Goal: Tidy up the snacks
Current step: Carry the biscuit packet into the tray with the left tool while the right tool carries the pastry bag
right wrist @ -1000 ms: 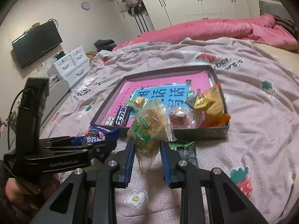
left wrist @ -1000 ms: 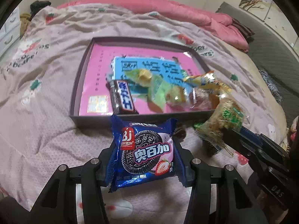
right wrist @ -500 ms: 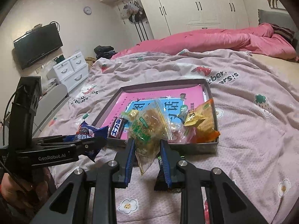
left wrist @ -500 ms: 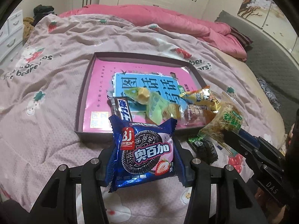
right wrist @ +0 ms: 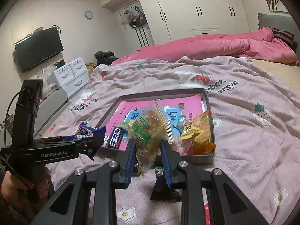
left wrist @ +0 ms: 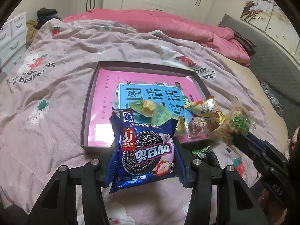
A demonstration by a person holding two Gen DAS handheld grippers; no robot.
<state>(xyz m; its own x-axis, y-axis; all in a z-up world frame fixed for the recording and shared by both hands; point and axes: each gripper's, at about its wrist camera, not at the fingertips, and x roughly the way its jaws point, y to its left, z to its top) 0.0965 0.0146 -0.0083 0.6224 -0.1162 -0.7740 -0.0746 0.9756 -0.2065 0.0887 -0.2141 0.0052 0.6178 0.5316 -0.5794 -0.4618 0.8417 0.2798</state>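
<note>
Both tools tilt down before the tray [left wrist: 88,101]: left tool [left wrist: 144,161] grips the cookie pack [left wrist: 144,155], right tool [right wrist: 148,150] the clear snack bag [right wrist: 148,131]; only the right view shows a hand [right wrist: 20,185].

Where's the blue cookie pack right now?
The blue cookie pack is clamped in the left gripper, held above the bedspread just short of the tray's near edge.

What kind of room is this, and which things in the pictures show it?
A bedroom, most likely: a bed with a strawberry-print cover, a pink quilt bunched at the far end, and white wardrobes along the wall.
</note>
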